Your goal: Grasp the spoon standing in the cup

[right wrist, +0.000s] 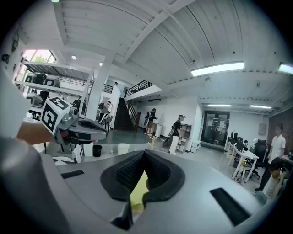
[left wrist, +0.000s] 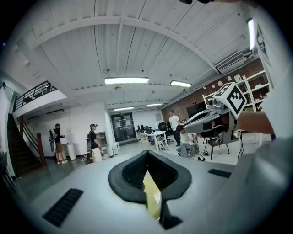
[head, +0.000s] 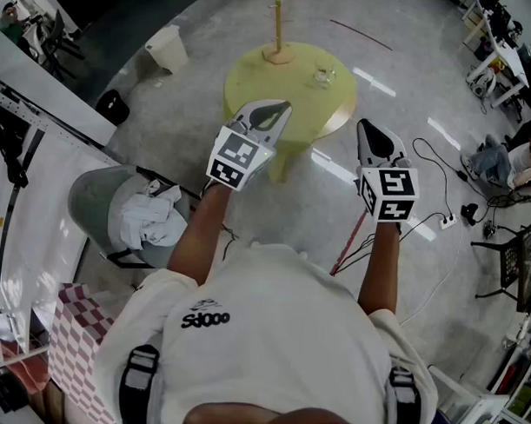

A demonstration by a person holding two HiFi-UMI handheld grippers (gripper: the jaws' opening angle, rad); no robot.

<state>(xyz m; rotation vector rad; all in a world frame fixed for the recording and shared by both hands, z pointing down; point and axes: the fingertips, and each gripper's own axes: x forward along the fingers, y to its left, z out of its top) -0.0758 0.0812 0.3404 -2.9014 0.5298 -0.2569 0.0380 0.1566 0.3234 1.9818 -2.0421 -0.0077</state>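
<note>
- Two dark padded jaws of the left tool (head: 280,106) are pressed together with nothing between them. It is held above the grey floor (head: 402,281), at the near edge of the round yellow surface (head: 248,80).
- Upright wooden post (head: 277,29) stands at the surface's far side.
- Small clear cup (head: 323,76) sits right of the post, well ahead of both tools. The spoon in it is too small to make out.
- Right tool (head: 367,125) is level with the left one, its jaws likewise closed on nothing.
</note>
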